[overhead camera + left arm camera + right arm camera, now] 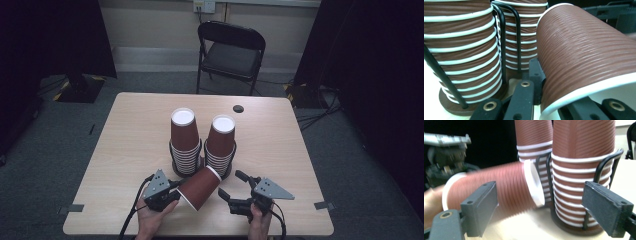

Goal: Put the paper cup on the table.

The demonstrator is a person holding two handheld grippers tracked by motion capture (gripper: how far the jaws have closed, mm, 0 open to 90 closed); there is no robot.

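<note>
A single brown ribbed paper cup (200, 187) lies on its side, base pointing toward the stacks. My left gripper (179, 192) is shut on its white rim; in the left gripper view one jaw presses the cup's (584, 55) outer wall. Two stacks of upturned brown cups, the left one (184, 137) and the right one (221, 142), stand in black wire holders mid-table. My right gripper (231, 184) is open just right of the held cup. In the right gripper view its jaws (544, 207) frame the cup's base (499, 187) and the near stack (579, 170), touching neither.
The light wooden table (125, 140) has a small dark hole (238, 108) near its far edge. A black folding chair (231, 50) stands beyond the table. Dark curtains hang at both sides. Tape marks sit at the table's near corners.
</note>
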